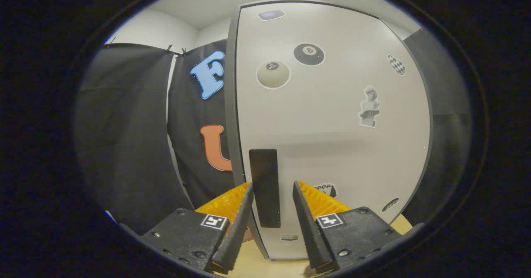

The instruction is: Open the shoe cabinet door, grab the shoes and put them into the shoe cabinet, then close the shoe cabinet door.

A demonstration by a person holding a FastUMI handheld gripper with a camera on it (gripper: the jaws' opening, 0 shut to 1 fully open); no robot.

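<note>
The shoe cabinet's pale door stands right in front of me, covered with several stickers. Its dark upright handle sits near the door's left edge. My gripper is open, and the handle lies between its two fingers, one finger on each side. I cannot tell whether the fingers touch the handle. The door looks flush with the dark cabinet edge.
Black cloth hangs to the left of the cabinet and to its right. A light wooden surface shows below the door, under the fingers. White wall and ceiling lie above.
</note>
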